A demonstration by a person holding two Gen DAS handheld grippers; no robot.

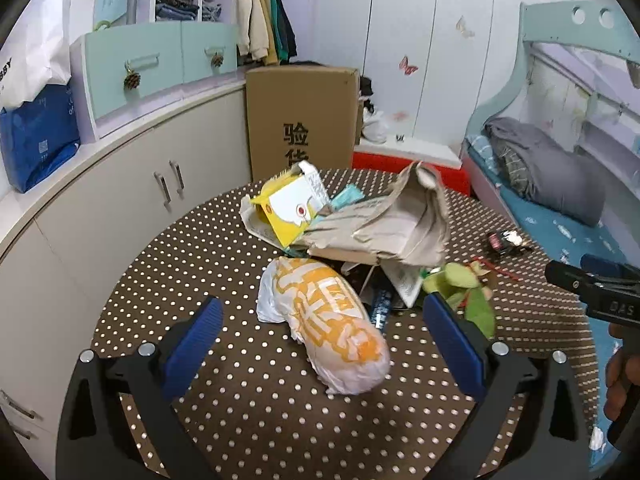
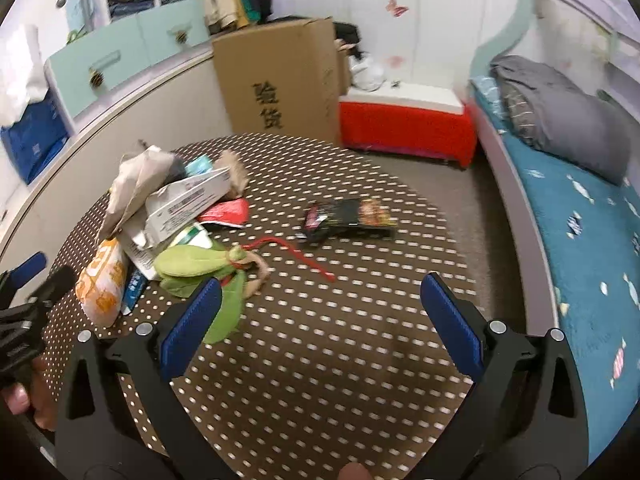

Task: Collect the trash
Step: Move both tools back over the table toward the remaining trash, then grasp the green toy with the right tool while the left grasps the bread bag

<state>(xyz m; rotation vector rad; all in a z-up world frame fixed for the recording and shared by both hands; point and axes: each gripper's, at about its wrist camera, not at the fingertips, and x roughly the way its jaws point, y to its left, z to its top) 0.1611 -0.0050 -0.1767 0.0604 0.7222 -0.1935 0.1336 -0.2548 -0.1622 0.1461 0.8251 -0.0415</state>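
Trash sits piled on a round brown polka-dot table point(image 1: 248, 400), mostly toward 10 o'clock in the right wrist view. White-and-orange plastic bag point(image 1: 332, 320) lies nearest the left gripper point(image 1: 322, 332), between its spread blue pads, not touched; claw released, holding nothing. Behind the bag at 12 o'clock: torn grey cardboard point(image 1: 396, 220) leaning on a yellow-and-white carton point(image 1: 288, 208). Green leafy scraps point(image 1: 472, 296) at 2 o'clock, just beside the right pad of that gripper. Right gripper point(image 2: 320, 320) also released, empty, over bare table; green scraps point(image 2: 200, 268) touching or just behind its left pad, can't tell which. Red strip point(image 2: 304, 256) at 12 o'clock, black snack wrapper point(image 2: 348, 216) beyond it, apart from the pile. Brown cardboard box point(image 2: 280, 76) stands on the floor past the table; bed point(image 2: 580, 232) at 3 o'clock.
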